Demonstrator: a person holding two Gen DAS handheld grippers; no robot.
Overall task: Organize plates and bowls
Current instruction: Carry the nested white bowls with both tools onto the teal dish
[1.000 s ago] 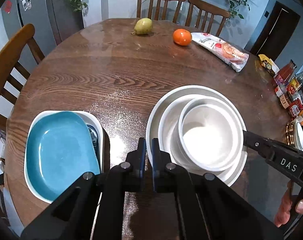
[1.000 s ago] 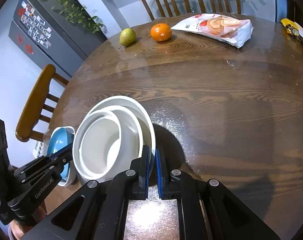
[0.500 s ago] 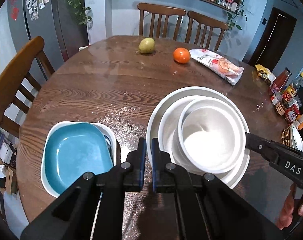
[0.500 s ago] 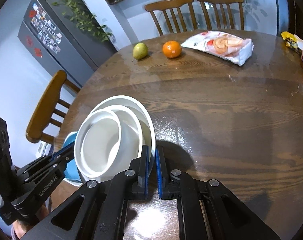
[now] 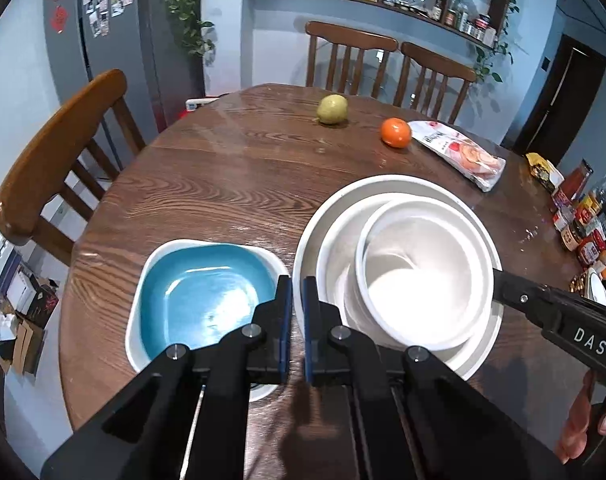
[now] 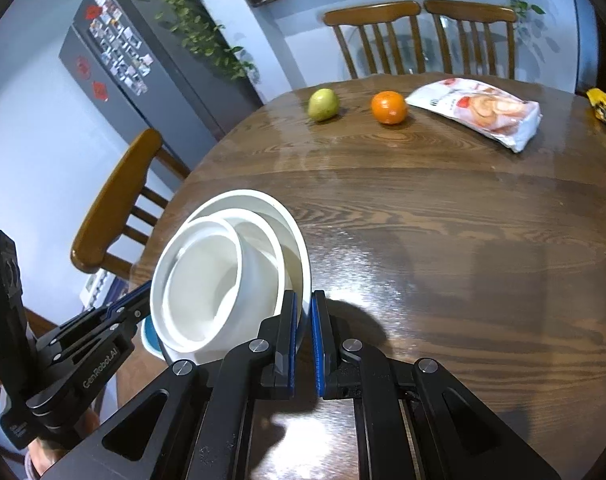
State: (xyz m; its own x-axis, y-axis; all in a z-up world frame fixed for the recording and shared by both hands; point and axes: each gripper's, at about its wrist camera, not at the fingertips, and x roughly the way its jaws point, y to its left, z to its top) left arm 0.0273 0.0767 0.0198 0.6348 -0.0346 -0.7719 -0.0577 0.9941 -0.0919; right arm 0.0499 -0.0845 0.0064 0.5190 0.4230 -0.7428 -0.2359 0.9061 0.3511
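Blue walls, cluttered shelves and a dark fridge ring a round wooden table (image 5: 231,184), with chairs pulled up at its far side and left edge. Both of my grippers hold one stack of white dishes between them: a wide plate (image 5: 383,186) at the bottom, a shallow bowl (image 5: 335,248) nested in it and a smaller, deeper bowl (image 5: 419,276) inside that. My left gripper (image 5: 297,320) has its jaws pressed together on the plate's left rim, pinching it edge-on. My right gripper (image 6: 303,336) does the same at the opposite rim, its blue pads clamped on the plate's edge; in the left view its black finger reaches in from the right, meeting the stack beside the small bowl. The stack looks tilted in the right view, and its shadow falls on the wood beside it, so it seems to hang clear of the table.

Just left of the stack, on the table near its front edge, sits a blue dish (image 5: 199,296) nested inside a white square one (image 5: 151,256). At the far side lie a pear (image 5: 332,109), an orange (image 5: 396,132) and a snack bag (image 5: 463,152), well apart from the dishes. Sauce bottles and jars (image 5: 583,224) crowd the table's right edge. Part of a hand (image 5: 583,428) shows at the lower right of the left view.
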